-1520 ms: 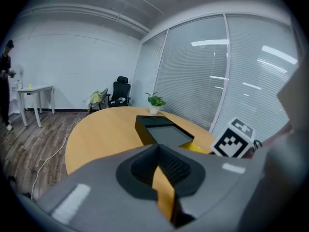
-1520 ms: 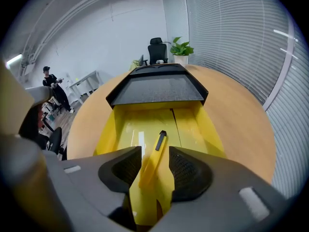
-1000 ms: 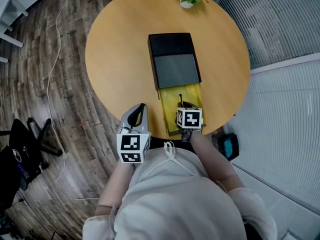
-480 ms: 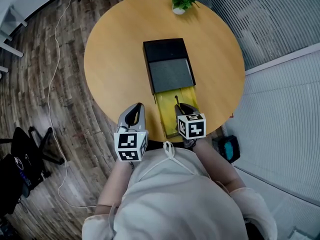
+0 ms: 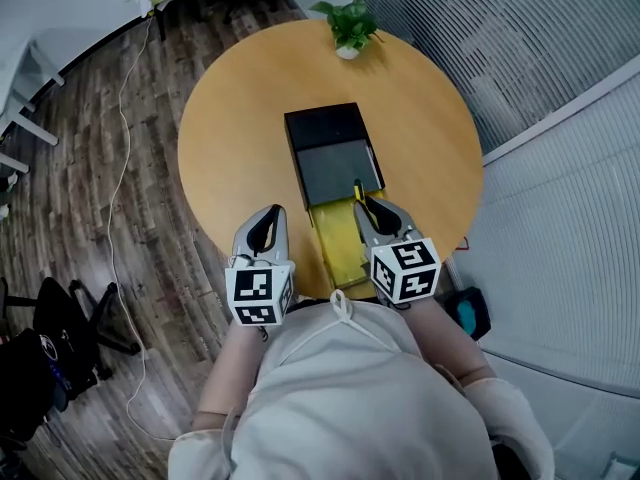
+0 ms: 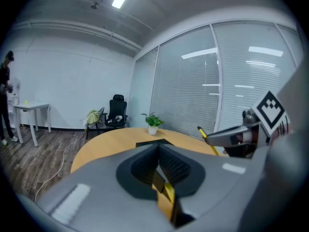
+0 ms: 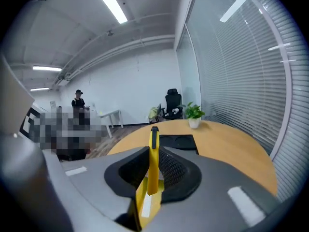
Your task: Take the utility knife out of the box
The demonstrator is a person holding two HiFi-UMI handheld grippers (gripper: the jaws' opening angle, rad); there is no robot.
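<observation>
Having risen from the yellow tray (image 5: 340, 243) within the last second, the right gripper (image 5: 368, 206) clamps the utility knife (image 7: 153, 168) clear above the box (image 5: 335, 153), so extraction looks essentially complete; the left gripper (image 5: 268, 224) is closed and empty.

office: blinded glass partitions (image 6: 193, 91), swivel chair (image 6: 117, 112)

right gripper (image 5: 366, 208) raised, utility knife (image 7: 153, 164) lifted out of box (image 5: 333, 128)

The table (image 5: 230, 138) lay bare left and right of the box (image 5: 335, 158), so I had room to pass on either side. The box filled the middle; a potted plant (image 5: 347, 28) stood at the far rim.
</observation>
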